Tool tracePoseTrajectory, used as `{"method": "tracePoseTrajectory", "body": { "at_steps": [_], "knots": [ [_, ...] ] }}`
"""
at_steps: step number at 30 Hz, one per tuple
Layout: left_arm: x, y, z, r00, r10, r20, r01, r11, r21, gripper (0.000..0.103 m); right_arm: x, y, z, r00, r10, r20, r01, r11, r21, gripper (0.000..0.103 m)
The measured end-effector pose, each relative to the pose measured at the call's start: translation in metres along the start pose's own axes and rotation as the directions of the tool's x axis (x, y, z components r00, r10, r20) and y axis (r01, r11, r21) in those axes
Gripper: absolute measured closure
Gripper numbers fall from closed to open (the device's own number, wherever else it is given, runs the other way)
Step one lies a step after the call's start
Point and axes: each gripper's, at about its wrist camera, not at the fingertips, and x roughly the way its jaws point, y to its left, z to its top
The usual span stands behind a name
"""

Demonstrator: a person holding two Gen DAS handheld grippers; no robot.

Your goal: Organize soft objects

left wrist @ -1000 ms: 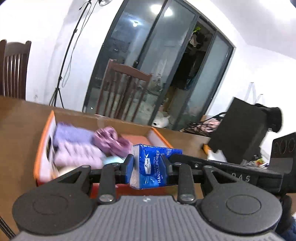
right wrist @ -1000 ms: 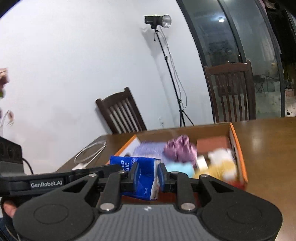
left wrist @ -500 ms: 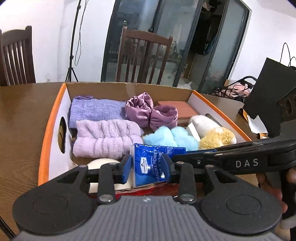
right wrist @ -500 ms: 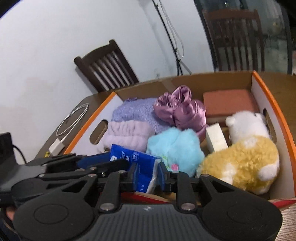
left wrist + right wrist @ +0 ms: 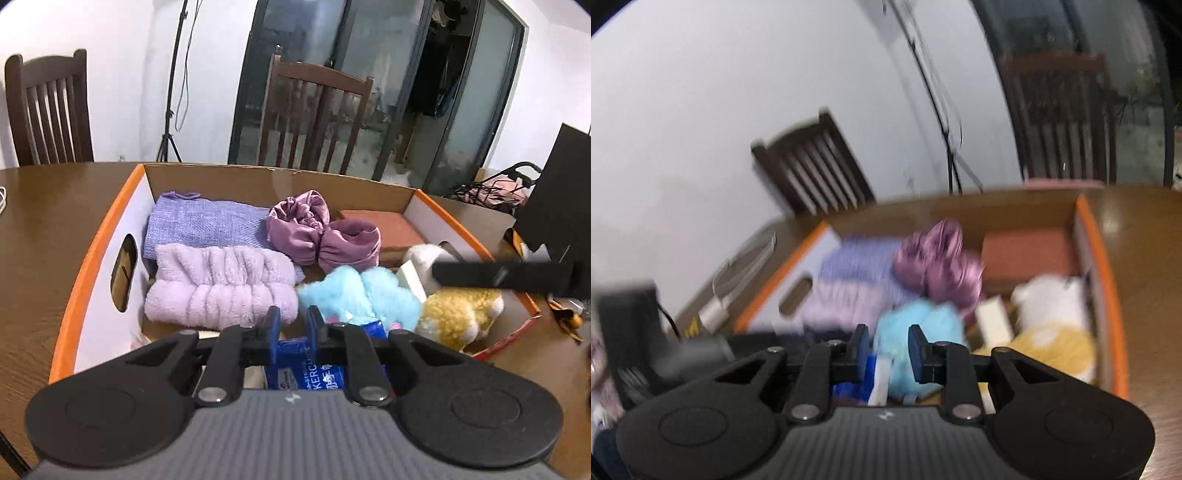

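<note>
**Tissue pack down at the near edge of the box**

We see an orange-rimmed cardboard box (image 5: 96, 258) on the brown wooden table (image 5: 44, 229), packed with soft things. Along its left wall lie a folded lilac knitted cloth (image 5: 199, 225) at the far end and a fluffy pale-purple ruched headband (image 5: 221, 288) nearer to us. In the middle of the box sits a shiny mauve satin bow scrunchie (image 5: 321, 232), and in the far right corner a flat terracotta-coloured pad (image 5: 380, 229). Toward the near right corner we find a sky-blue plush toy (image 5: 362, 291), a yellow fuzzy plush toy (image 5: 458, 314) against the right wall, a white plush (image 5: 424, 254) behind it and a small white block (image 5: 410, 277) between them.

The blue plastic pack of handkerchief tissues (image 5: 306, 369) lies at the near edge of the box, low beneath the fingers, just in front of the sky-blue plush.

Our left gripper (image 5: 291, 325) tilts down over that near edge. Its blue-padded fingers stand close together with nothing between the tips; the pack sits below and behind them.

Our right gripper (image 5: 888, 345) also points down into the box from the near side, in a blurred picture. Its jaws stand slightly apart; the sky-blue plush shows through the gap, farther off, and the pack's white edge sits beneath. We cannot tell whether the pads touch either. In the left wrist view one black finger of it crosses above the yellow plush.
</note>
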Motion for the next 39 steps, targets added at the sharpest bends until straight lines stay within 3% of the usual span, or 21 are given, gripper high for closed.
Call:
{"method": "tracePoseTrajectory", "body": {
  "at_steps": [3, 8, 11, 14, 16, 20, 22, 23, 24, 25, 27, 30, 31, 33, 39],
  "knots": [
    [0.001, 0.008, 0.002, 0.999, -0.030, -0.017, 0.029, 0.999, -0.043, 0.087, -0.002, 0.001, 0.002, 0.999, 0.003, 0.033, -0.002, 1.000, -0.013, 0.084],
    [-0.014, 0.013, 0.009, 1.000, 0.003, 0.013, -0.003, 1.000, -0.025, 0.085, 0.037, 0.010, -0.012, 0.995, -0.023, -0.095, 0.017, 0.998, -0.059, 0.088],
    [-0.037, 0.012, 0.012, 0.997, 0.016, 0.070, -0.015, 1.000, -0.022, 0.080, 0.036, 0.010, -0.013, 0.996, -0.017, -0.093, 0.012, 0.999, -0.046, 0.087],
    [-0.063, 0.012, 0.012, 0.994, 0.012, 0.107, -0.010, 1.000, -0.018, 0.077, 0.012, 0.016, -0.005, 0.999, -0.048, -0.018, 0.046, 0.997, -0.066, 0.085],
    [-0.080, 0.010, 0.012, 0.992, 0.023, 0.121, -0.024, 1.000, 0.009, 0.068, -0.014, 0.016, 0.001, 0.997, -0.051, 0.050, 0.054, 0.997, -0.060, 0.085],
    [-0.115, 0.005, 0.013, 0.984, 0.062, 0.167, -0.070, 0.997, 0.039, 0.058, -0.053, 0.013, 0.008, 0.988, -0.098, 0.122, 0.104, 0.994, -0.040, 0.085],
    [-0.136, 0.000, 0.011, 0.976, 0.066, 0.207, -0.077, 0.996, 0.043, 0.047, -0.073, 0.015, 0.007, 0.981, -0.128, 0.147, 0.135, 0.990, -0.044, 0.084],
    [-0.147, -0.004, 0.008, 0.969, 0.077, 0.234, -0.090, 0.995, 0.045, 0.043, -0.084, 0.017, 0.005, 0.975, -0.145, 0.170, 0.154, 0.987, -0.047, 0.078],
    [-0.156, -0.008, 0.005, 0.961, 0.088, 0.262, -0.103, 0.994, 0.044, 0.029, -0.095, 0.019, 0.002, 0.967, -0.157, 0.201, 0.170, 0.984, -0.049, 0.056],
    [-0.164, -0.011, 0.001, 0.951, 0.096, 0.293, -0.113, 0.993, 0.042, 0.013, -0.108, 0.022, -0.002, 0.956, -0.171, 0.239, 0.187, 0.981, -0.049, 0.027],
    [-0.183, -0.020, -0.012, 0.921, 0.118, 0.371, -0.144, 0.989, 0.042, 0.001, -0.129, 0.026, -0.012, 0.921, -0.210, 0.328, 0.235, 0.971, -0.037, 0.001],
    [-0.204, -0.036, -0.030, 0.876, 0.131, 0.463, -0.197, 0.976, 0.096, 0.000, -0.154, 0.037, -0.035, 0.849, -0.264, 0.457, 0.325, 0.944, -0.058, 0.000],
    [-0.209, -0.041, -0.037, 0.867, 0.130, 0.482, -0.205, 0.973, 0.107, 0.000, -0.158, 0.040, -0.040, 0.838, -0.266, 0.477, 0.341, 0.937, -0.077, 0.000],
    [-0.217, -0.049, -0.048, 0.859, 0.128, 0.496, -0.208, 0.972, 0.109, 0.000, -0.161, 0.043, -0.052, 0.836, -0.268, 0.479, 0.357, 0.928, -0.103, 0.000],
    [-0.233, -0.058, -0.069, 0.858, 0.133, 0.497, -0.201, 0.976, 0.087, 0.000, -0.167, 0.055, -0.080, 0.849, -0.275, 0.451, 0.362, 0.925, -0.117, 0.000]
  ]
}}
